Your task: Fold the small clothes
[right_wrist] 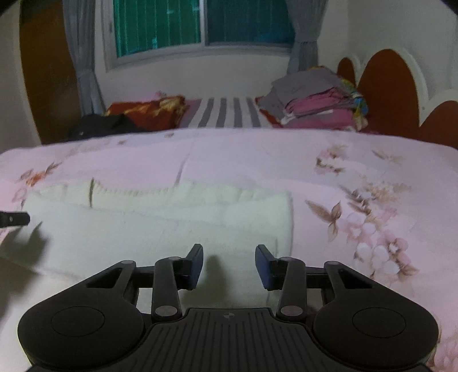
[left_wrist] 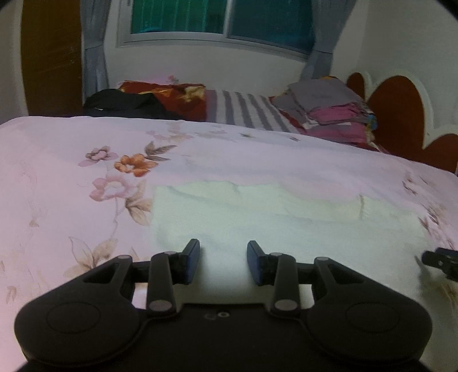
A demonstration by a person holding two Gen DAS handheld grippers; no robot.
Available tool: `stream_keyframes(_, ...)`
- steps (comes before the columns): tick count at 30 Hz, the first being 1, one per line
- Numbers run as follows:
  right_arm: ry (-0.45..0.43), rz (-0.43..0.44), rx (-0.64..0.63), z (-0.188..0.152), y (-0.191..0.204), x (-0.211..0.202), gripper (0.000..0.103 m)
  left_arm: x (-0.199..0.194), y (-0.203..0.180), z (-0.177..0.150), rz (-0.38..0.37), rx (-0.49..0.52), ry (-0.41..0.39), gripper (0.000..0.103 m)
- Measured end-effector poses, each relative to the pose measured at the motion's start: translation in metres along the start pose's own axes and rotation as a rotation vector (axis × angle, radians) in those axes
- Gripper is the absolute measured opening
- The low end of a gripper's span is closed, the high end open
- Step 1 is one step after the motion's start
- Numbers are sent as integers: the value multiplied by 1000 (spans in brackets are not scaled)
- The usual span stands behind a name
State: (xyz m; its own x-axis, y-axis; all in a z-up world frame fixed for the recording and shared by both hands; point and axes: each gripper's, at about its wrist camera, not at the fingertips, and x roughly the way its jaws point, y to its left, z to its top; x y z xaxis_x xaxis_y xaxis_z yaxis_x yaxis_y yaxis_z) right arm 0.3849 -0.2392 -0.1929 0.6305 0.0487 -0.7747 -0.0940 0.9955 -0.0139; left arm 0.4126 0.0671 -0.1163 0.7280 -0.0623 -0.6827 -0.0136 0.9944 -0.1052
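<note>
The white garment lies folded on the pink floral quilt that covers the bed, a broad pale rectangle with a doubled, ribbed edge along its far side and a rounded fold at its right end. In the left wrist view the same garment spreads from just beside the orange flower print to the right part of the quilt. The left claw hangs over the garment's near part with its blue-padded jaws apart and nothing between them; no pad touches the cloth. The right claw hangs over the garment's near right corner, likewise parted and empty, casting a small shadow on the fabric below. Each claw's tip shows at the edge of the other's view, so the two are side by side above the garment. Beyond the quilt lie a striped sheet, a red patterned pillow with a dark cloth beside it, and a stack of folded clothes near the red headboard. A window with grey curtains stands behind.
</note>
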Motion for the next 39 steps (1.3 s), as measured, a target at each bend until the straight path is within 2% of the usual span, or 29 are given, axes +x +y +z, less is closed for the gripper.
stream_keyframes(3, -22, -52, 31, -8, -7, -6, 42, -4, -6, -11, 0, 30, 4, 36)
stream_keyframes(6, 23, -13, 67, -14, -16, -3, 41, 1, -5, -22, 2, 27, 45, 36)
stream_keyframes(9, 33, -13, 73, -21, -19, -3, 39, 3, -7, -29, 14, 56, 32, 36)
stream_keyframes(10, 32, -10, 81, -23, -19, -4, 33, 3, -8, -30, 18, 63, 29, 36)
stream_keyframes(11, 33, -9, 86, -26, -20, -5, 12, 2, -8, -30, 20, 63, 28, 36)
stream_keyframes(15, 40, 4, 113, -30, -22, -6, 6, 1, -7, -30, 14, 63, 31, 36)
stream_keyframes(19, 16, -45, 90, -31, -23, -13, 4, -3, -6, -30, 5, 55, 45, 36)
stream_keyframes(24, 36, -84, 55, -33, -18, -8, 4, 1, -6, -28, 14, 62, 51, 37)
stream_keyframes(26, 31, -87, 80, -30, -19, -11, 4, 1, -7, -26, 20, 55, 60, 37)
stream_keyframes(30, -24, -71, 50, -21, -6, -24, 7, 2, -12, -28, 38, 70, 60, 40)
stream_keyframes(35, 23, -64, 16, -18, 5, -9, 7, 3, -17, -27, 51, 79, 68, 44)
stream_keyframes(37, 66, -68, 8, -23, 2, 0, 7, 4, -17, -27, 55, 77, 73, 44)
stream_keyframes(39, 69, -54, 18, -26, -3, 2, 8, 4, -19, -26, 61, 79, 78, 45)
